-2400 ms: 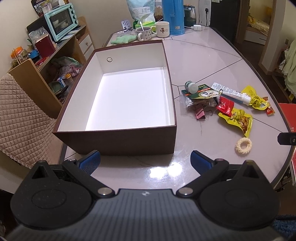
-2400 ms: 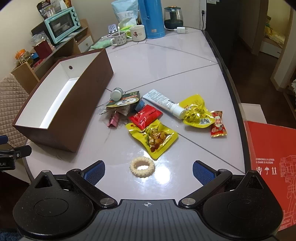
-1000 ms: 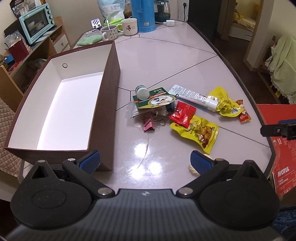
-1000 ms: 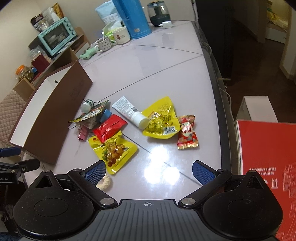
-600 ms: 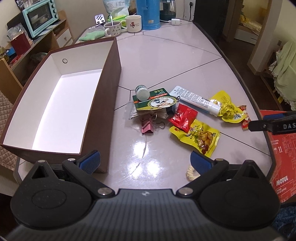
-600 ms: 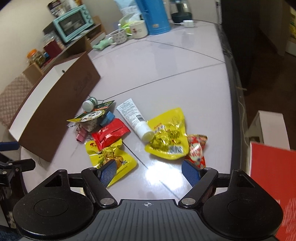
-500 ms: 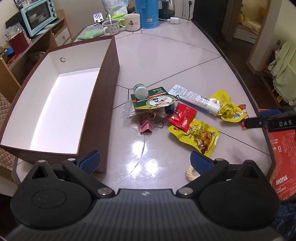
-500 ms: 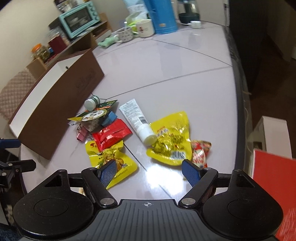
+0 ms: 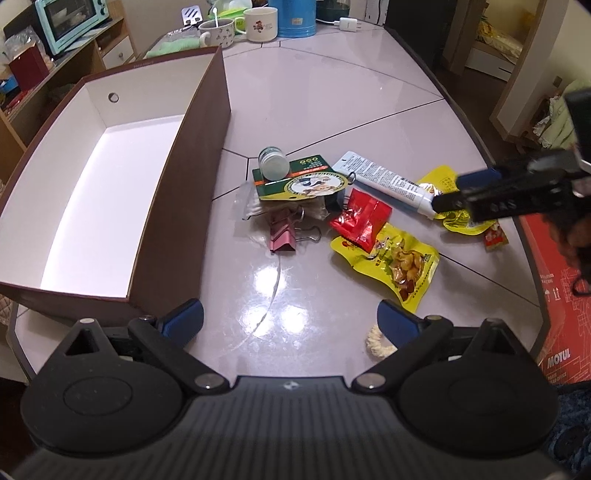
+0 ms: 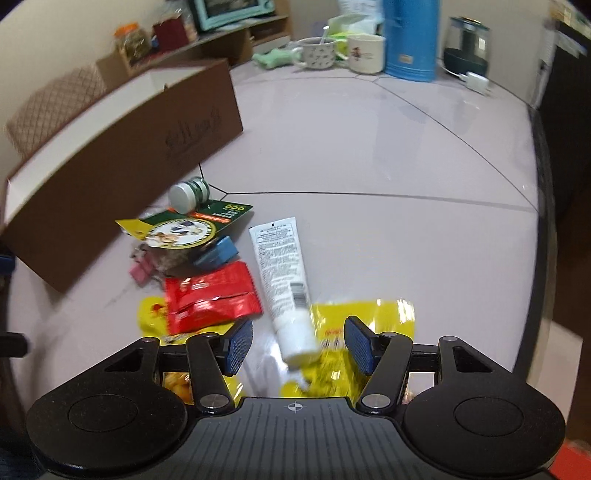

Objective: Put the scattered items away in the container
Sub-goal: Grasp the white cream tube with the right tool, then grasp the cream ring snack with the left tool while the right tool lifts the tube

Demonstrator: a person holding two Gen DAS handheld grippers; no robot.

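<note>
A brown box with a white inside (image 9: 110, 177) stands empty at the table's left; its outer wall shows in the right wrist view (image 10: 140, 147). Scattered beside it lie a white tube (image 9: 384, 181) (image 10: 282, 273), a small jar (image 9: 273, 162), a green card packet (image 9: 306, 181), a red sachet (image 9: 360, 218) (image 10: 210, 299), yellow snack packets (image 9: 399, 258) (image 10: 369, 317), a pink binder clip (image 9: 282, 236) and a cream ring (image 9: 376, 343). My left gripper (image 9: 291, 317) is open and empty at the near edge. My right gripper (image 10: 297, 343) is open, low over the tube's cap end.
Mugs (image 9: 260, 24), a blue flask (image 10: 410, 40), a kettle (image 10: 467, 48) and a charger stand at the table's far end. A red carton (image 9: 557, 295) sits on the floor beyond the table's right edge. Shelves with a toaster oven (image 9: 70, 22) are at the left.
My right gripper has dropped and moved forward over the tube and yellow packet, its jaws narrowing a little. My left gripper has shifted slightly; the items lie unmoved.
</note>
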